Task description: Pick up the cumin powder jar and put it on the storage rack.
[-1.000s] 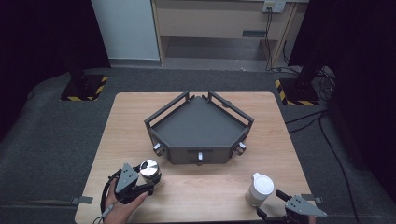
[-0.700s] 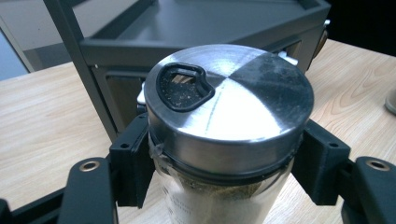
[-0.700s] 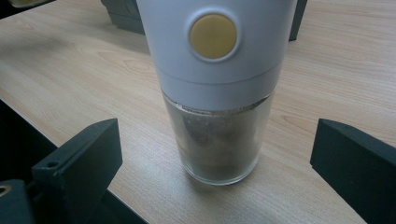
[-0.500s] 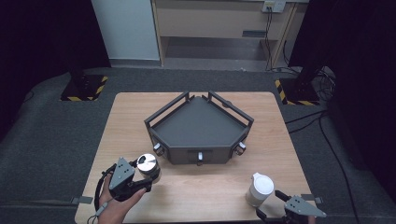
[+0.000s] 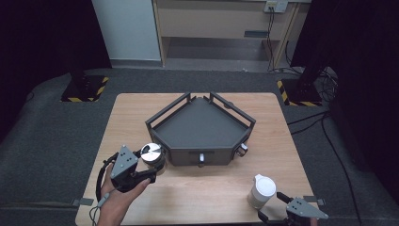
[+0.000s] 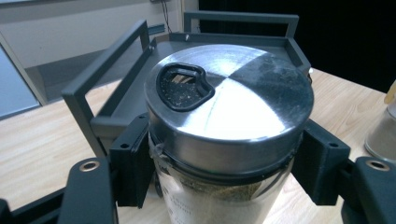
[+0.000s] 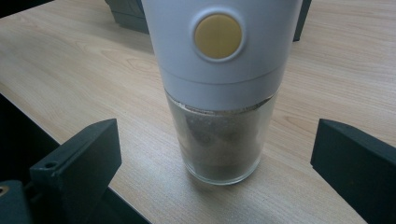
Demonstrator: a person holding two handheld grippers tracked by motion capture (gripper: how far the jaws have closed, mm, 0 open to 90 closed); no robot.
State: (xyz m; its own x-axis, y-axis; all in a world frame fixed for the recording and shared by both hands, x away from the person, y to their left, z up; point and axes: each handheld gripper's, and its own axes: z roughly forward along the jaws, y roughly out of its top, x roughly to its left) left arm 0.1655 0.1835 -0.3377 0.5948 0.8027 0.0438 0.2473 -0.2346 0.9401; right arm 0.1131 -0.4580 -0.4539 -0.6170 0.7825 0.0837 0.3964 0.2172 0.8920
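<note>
Jar (image 6: 229, 126) with a steel lid sits pinched in the left gripper (image 5: 141, 172), near the table's (image 5: 136, 113) front left corner, beside the tray (image 5: 200, 125). Tilting could spill seasoning through the lid's opening. Right gripper (image 7: 219, 163) stands spread around the grinder (image 5: 261, 190).

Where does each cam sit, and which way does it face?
High view: above the person's side of the table, looking forward and down; the hand with the left gripper and the right gripper show.
Left gripper view: on that gripper, looking along its jaws shut on the metal-lidded jar, grey tray behind.
Right gripper view: on that gripper, jaws open, facing the white-capped grinder.
Shared: jar, tray and grinder also show from above.
</note>
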